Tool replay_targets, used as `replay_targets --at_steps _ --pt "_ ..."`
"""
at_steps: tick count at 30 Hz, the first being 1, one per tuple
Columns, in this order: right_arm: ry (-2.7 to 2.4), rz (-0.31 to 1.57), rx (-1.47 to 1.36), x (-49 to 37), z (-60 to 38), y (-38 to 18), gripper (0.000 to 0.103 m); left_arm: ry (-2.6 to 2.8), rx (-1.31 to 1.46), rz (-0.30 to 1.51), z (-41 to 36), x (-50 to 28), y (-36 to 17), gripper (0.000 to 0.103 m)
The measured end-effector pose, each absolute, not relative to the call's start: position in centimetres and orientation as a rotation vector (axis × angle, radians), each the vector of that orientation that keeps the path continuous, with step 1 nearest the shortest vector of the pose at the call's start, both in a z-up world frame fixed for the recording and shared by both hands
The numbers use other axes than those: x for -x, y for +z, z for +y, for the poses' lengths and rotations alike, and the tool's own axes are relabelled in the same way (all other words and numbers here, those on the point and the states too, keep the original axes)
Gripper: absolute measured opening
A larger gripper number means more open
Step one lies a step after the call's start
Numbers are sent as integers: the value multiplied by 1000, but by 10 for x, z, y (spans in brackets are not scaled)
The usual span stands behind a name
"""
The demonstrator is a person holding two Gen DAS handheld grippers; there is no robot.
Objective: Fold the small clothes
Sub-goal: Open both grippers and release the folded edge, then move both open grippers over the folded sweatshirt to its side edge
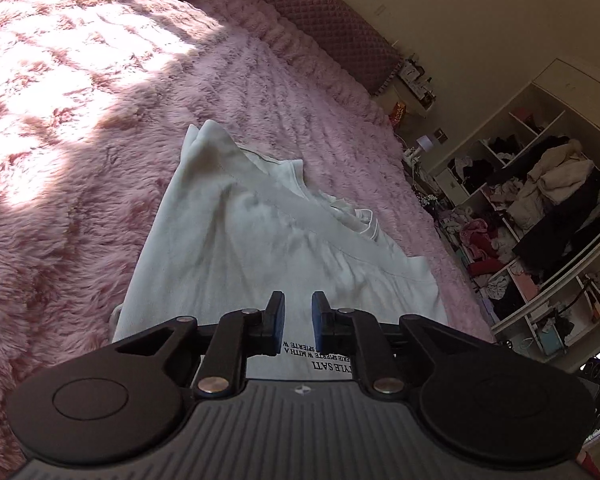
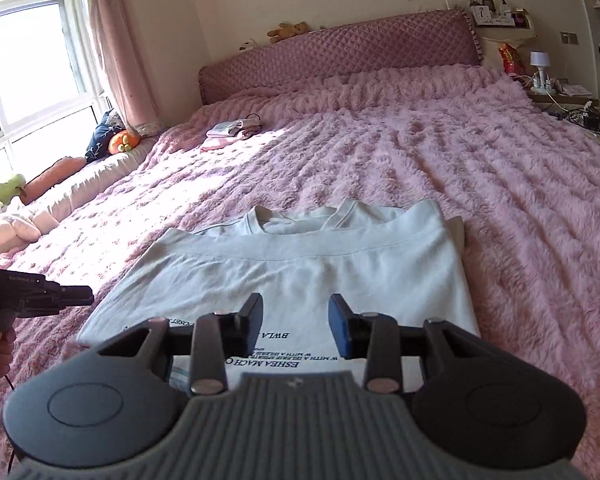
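A white T-shirt [image 1: 260,232] with black printed text lies on the pink fluffy bedspread [image 1: 80,160], its lower part folded up over the chest so the hem band runs across below the collar. It also shows in the right wrist view [image 2: 300,264]. My left gripper [image 1: 298,320] hovers over the shirt's near part, jaws a little apart and empty. My right gripper [image 2: 296,320] hovers over the printed text, jaws open wide and empty. The left gripper's body also shows at the left edge of the right wrist view [image 2: 32,296].
A small pile of folded pink and white clothes [image 2: 232,132] lies far up the bedspread [image 2: 460,160] near the quilted headboard [image 2: 340,56]. Plush toys [image 2: 16,216] line the window side. An open wardrobe [image 1: 540,216] full of clothes and a nightstand [image 2: 556,92] stand on the other side.
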State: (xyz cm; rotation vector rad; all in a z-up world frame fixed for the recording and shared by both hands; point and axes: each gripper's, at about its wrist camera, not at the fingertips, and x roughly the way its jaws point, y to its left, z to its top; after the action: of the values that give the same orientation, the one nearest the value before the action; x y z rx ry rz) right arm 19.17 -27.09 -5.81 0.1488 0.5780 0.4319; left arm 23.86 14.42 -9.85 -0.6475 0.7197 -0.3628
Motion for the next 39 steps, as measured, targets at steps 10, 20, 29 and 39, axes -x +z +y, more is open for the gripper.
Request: replay_targets --at_steps 10,20,29,39 --pt "357 723 -18 -199 -232 -119 31 -328 663 826 131 -240 -143 24" --pt "363 768 -19 -193 -239 -141 26 -313 743 858 150 -240 -158 14" --pt "280 560 23 -251 -255 -88 41 -337 639 728 143 -287 -109 34" --pt "141 646 35 -340 -276 -128 41 -172 634 780 159 -349 -147 32"
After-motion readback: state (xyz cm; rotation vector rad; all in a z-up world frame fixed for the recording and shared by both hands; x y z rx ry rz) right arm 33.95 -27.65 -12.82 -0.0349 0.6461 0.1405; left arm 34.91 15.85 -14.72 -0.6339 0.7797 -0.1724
